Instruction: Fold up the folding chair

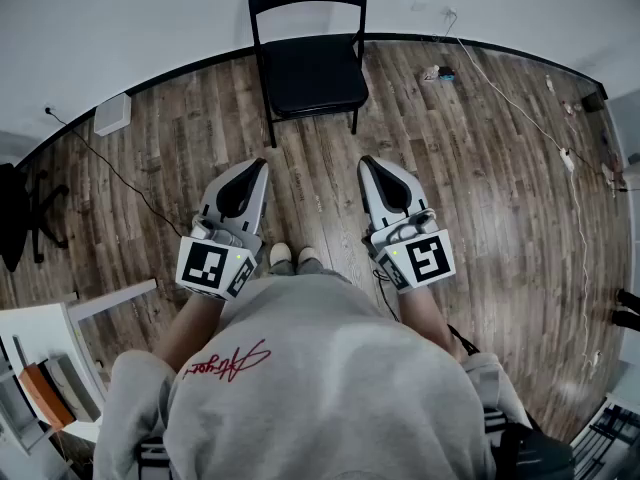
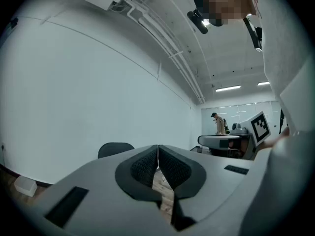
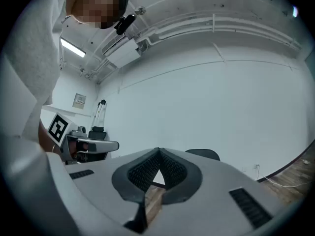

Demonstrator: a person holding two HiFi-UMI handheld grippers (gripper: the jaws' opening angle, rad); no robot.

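Observation:
A black folding chair (image 1: 308, 53) stands unfolded against the white wall, straight ahead in the head view. Both grippers are held level in front of the person, well short of the chair. The left gripper (image 1: 262, 164) is shut with nothing between its tips. The right gripper (image 1: 364, 161) is shut and empty too. In the left gripper view the chair back (image 2: 115, 149) peeks over the left jaw, and the gripper's tips (image 2: 158, 146) meet. In the right gripper view the chair back (image 3: 203, 154) shows over the right jaw, behind the closed tips (image 3: 158, 150).
Wood plank floor (image 1: 480, 168) stretches around the chair. A white box (image 1: 112, 114) sits at the wall on the left, cables (image 1: 520, 108) run along the right. An office chair base (image 1: 30, 213) stands far left, shelving (image 1: 45, 368) at lower left. A person (image 2: 218, 124) stands far off.

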